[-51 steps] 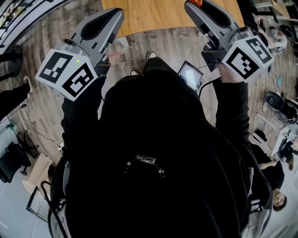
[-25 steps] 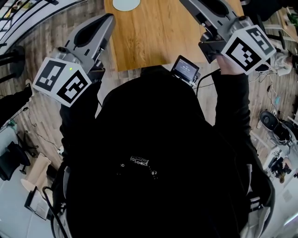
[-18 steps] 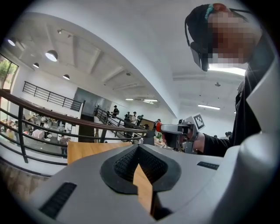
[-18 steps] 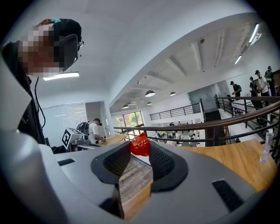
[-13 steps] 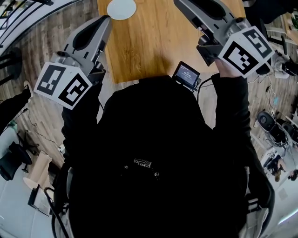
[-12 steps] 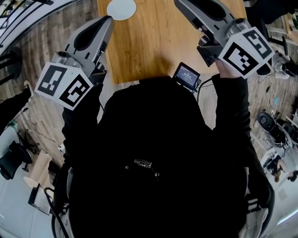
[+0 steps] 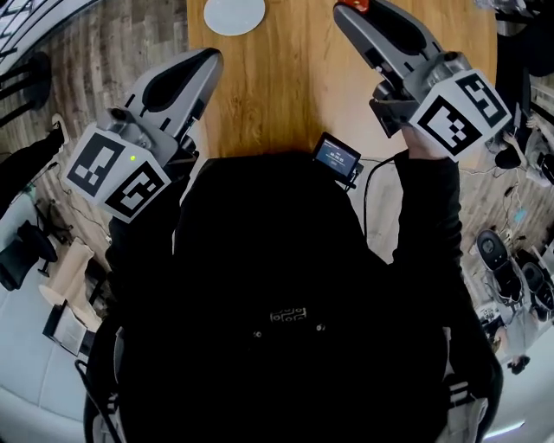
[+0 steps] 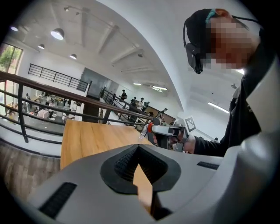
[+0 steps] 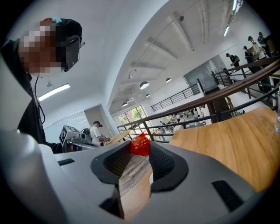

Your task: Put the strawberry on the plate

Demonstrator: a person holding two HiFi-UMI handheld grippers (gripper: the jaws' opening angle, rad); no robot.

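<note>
head view: the person's dark top fills the lower half and hides the near edge of the wooden worktop (image 7: 286, 86). the left hand-held gripper (image 7: 208, 59) reaches over the worktop's left edge; from above its jaws cannot be read. the right hand-held gripper (image 7: 347, 11) points to the far side, and its tip is cut by the top of the frame, where only a sliver of the red strawberry (image 7: 354, 3) shows. the white plate (image 7: 234, 13) lies on the far left of the worktop, partly cut off at the top, well apart from the strawberry. a small screen (image 7: 336, 157) sits at the near edge, between the two arms.

left gripper view: the left hand-held gripper (image 8: 138, 147) has its ribbed pads meeting at the tip, with nothing between them; only a wedge of worktop (image 8: 92, 140) shows below that point. beyond, to the right, the right hand-held gripper (image 8: 168, 131) is seen small, with a red spot at its tip. a railing (image 8: 52, 111) runs past the far side.

right gripper view: the right hand-held gripper (image 9: 140, 148) is clamped on the strawberry (image 9: 140, 144), held at the very tips of its jaws, above the worktop (image 9: 227, 140). the plate cannot be made out for sure here. the left hand-held gripper (image 9: 72, 134) is small and partly hidden at the left.
</note>
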